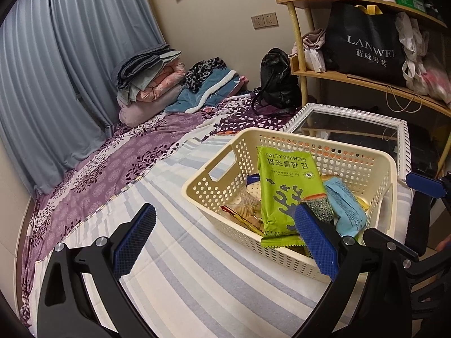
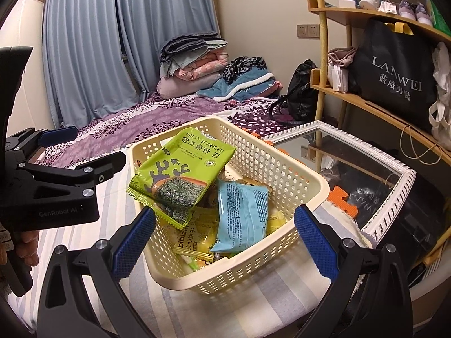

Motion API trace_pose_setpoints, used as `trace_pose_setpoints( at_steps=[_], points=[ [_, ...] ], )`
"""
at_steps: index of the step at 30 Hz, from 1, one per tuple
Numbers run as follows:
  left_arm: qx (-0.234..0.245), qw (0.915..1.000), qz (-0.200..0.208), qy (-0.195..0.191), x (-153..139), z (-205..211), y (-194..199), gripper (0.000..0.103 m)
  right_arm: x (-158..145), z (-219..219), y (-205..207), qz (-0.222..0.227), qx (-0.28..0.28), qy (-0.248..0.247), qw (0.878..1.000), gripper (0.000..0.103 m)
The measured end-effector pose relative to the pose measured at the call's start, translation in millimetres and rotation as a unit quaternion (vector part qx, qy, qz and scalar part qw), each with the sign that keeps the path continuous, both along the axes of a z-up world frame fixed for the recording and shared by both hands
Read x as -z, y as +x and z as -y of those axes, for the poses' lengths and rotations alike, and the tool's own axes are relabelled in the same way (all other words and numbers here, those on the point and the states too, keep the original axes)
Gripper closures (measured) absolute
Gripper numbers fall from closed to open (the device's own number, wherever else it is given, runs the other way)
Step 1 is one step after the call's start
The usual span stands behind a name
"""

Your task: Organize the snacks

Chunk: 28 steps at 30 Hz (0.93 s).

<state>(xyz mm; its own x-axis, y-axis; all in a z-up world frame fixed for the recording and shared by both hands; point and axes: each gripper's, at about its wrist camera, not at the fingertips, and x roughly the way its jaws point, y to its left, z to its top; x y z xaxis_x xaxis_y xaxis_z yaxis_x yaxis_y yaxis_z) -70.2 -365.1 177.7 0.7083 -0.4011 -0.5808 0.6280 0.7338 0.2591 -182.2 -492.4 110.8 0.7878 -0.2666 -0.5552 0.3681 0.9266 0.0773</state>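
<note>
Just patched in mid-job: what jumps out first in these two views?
The green seaweed packet stands out, propped against the rim of the cream basket on the striped bedsheet, over a light blue packet and yellow ones. Both grippers, left and right, hang open near the basket, holding nothing.

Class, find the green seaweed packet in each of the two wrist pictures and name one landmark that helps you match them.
Left wrist view: the green seaweed packet stands right of centre in the cream basket, behind the right-hand finger.
Right wrist view: the packet leans on the basket's left rim, centre-left.
Shared landmark: the black LANWEI bag on the shelf, upper right.
</note>
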Motion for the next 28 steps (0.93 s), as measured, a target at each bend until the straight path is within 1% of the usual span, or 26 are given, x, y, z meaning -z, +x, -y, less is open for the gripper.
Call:
trace_pose_setpoints(
  at_steps=[14,28],
  points=[
    [0.007,0.9999,0.013,0.001,-5.8,0.6,-9.6,0.003,-3.5,-3.3,-3.8,0.002,0.001,-0.002,1.000,0.005],
    [0.005,1.0000,0.002,-0.003,-10.0,-7.9,-14.5,0.003,-9.3,-11.5,-8.0,0.003,-0.001,-0.012,1.000,0.005]
  ],
)
